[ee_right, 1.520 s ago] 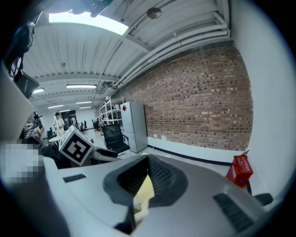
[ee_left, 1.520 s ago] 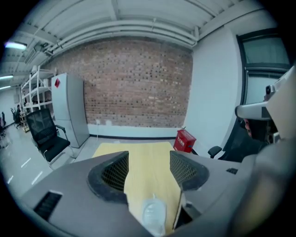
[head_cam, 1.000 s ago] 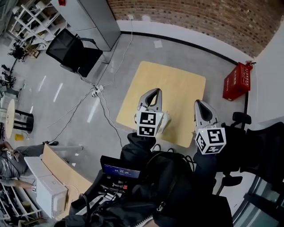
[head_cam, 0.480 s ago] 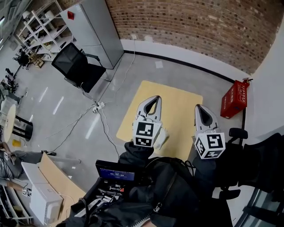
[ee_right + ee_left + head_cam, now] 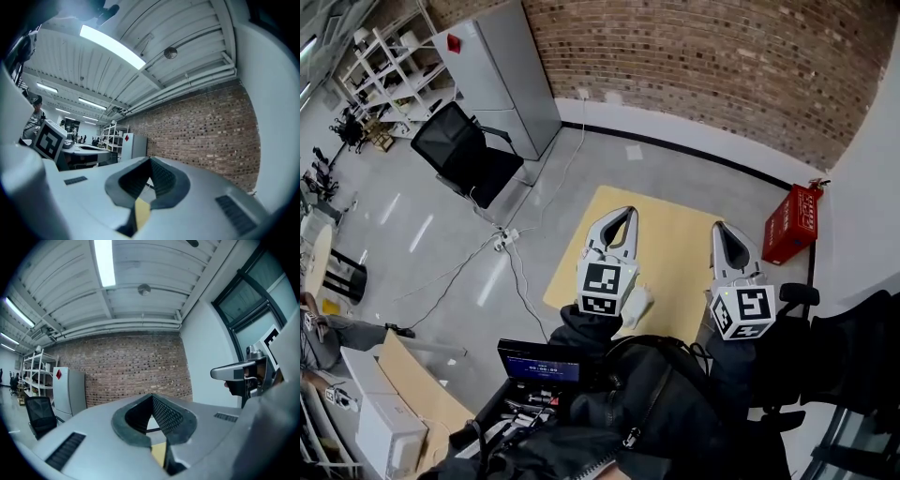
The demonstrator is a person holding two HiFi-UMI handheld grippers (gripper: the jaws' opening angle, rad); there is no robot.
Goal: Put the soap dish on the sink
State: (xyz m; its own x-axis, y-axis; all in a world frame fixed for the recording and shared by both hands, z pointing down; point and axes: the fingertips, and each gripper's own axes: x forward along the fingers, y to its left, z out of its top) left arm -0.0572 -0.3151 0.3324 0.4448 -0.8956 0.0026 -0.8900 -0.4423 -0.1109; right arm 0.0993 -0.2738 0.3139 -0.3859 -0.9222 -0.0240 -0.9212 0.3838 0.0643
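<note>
No soap dish or sink shows in any view. In the head view my left gripper and right gripper are held side by side at chest height, pointing level toward a brick wall. Both pairs of jaws meet at their tips with nothing between them. The left gripper view looks along the shut left gripper at the wall, with the right gripper's body at its right edge. The right gripper view shows the shut right gripper and the left gripper's marker cube at the left.
A square yellow table stands on the grey floor below the grippers. A red box sits by the wall at right. A black chair and grey cabinet stand at left, with cables on the floor. A small screen sits near my body.
Both grippers have risen together, jaws still shut. The head view has tilted up, so more of the brick wall shows and the table sits lower in the picture.
</note>
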